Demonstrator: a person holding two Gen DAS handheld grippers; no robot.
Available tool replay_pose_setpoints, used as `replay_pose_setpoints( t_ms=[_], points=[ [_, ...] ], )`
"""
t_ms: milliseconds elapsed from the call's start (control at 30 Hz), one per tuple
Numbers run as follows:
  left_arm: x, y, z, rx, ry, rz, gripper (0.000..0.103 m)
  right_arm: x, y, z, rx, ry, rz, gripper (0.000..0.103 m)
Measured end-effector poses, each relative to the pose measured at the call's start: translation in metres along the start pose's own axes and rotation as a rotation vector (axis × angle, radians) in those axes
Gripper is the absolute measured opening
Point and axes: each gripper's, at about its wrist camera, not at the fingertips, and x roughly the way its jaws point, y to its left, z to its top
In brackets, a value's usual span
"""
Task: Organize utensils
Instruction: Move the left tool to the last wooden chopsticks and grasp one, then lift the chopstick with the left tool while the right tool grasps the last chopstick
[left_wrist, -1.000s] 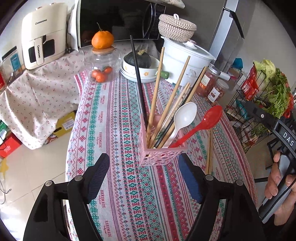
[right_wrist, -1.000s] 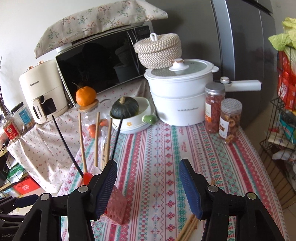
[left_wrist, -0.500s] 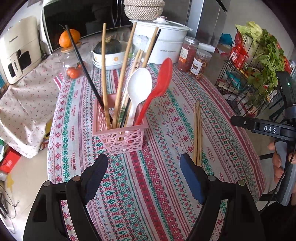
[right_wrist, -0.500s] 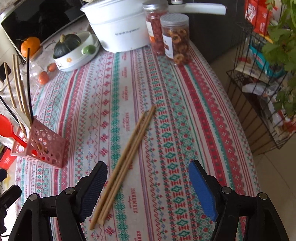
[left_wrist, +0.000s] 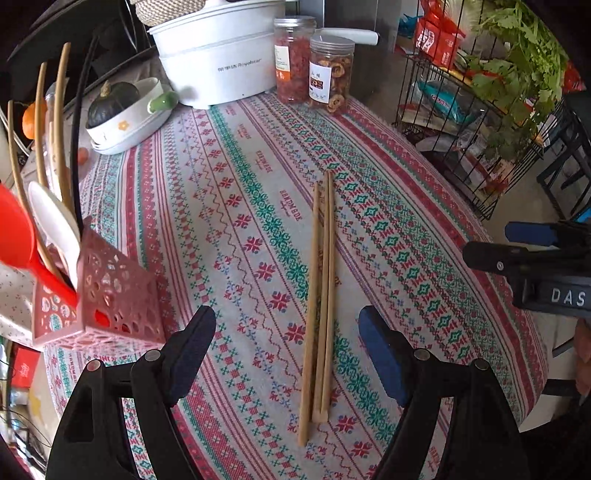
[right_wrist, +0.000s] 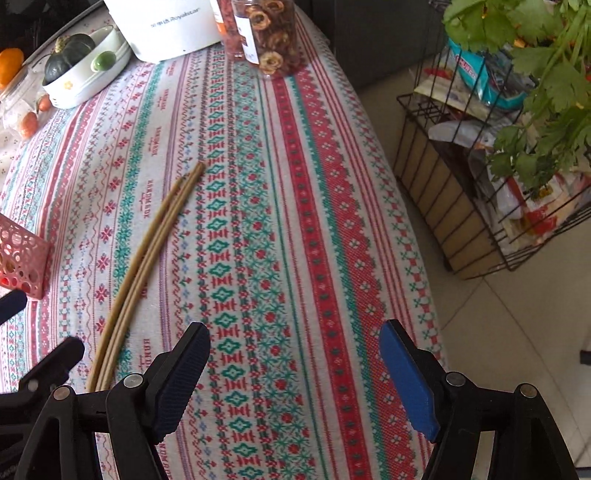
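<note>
A bundle of wooden chopsticks (left_wrist: 320, 288) lies loose on the patterned tablecloth (left_wrist: 236, 206); it also shows in the right wrist view (right_wrist: 147, 258). A pink perforated holder (left_wrist: 107, 295) at the left holds a red spoon (left_wrist: 18, 236), a white spoon (left_wrist: 55, 229), wooden chopsticks and a black chopstick; its corner shows in the right wrist view (right_wrist: 22, 254). My left gripper (left_wrist: 288, 347) is open and empty, its fingers on either side of the loose chopsticks' near ends, above them. My right gripper (right_wrist: 295, 376) is open and empty over the cloth, right of the chopsticks.
A white pot (left_wrist: 221, 59), two jars (left_wrist: 314, 70) and a bowl with a dark squash (left_wrist: 122, 110) stand at the table's far side. A wire rack with greens (right_wrist: 517, 129) stands off the right edge. The table's right edge (right_wrist: 417, 258) drops to the floor.
Both grippers have swung right and down. The holder has slid to the left edge of the left view and the loose chopsticks now lie between the left fingers. Both stay open.
</note>
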Motion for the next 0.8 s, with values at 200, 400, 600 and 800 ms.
replay_pose_setpoints(
  t_ms=[200, 400, 600, 800],
  points=[
    [0.042, 0.011, 0.038, -0.121, 0.045, -0.075, 0.042, 0.004, -0.015, 0.005, 0.045, 0.006, 0.014, 0.080],
    [0.072, 0.018, 0.056, -0.209, 0.083, -0.167, 0.020, 0.006, -0.018, 0.010, 0.058, 0.006, 0.018, 0.080],
    [0.084, 0.011, 0.061, -0.208, 0.095, -0.172, 0.016, 0.008, -0.018, 0.013, 0.059, 0.006, 0.021, 0.080],
    [0.089, -0.002, 0.064, -0.133, 0.090, -0.119, 0.014, 0.010, -0.014, 0.012, 0.055, 0.011, 0.015, 0.080]
  ],
)
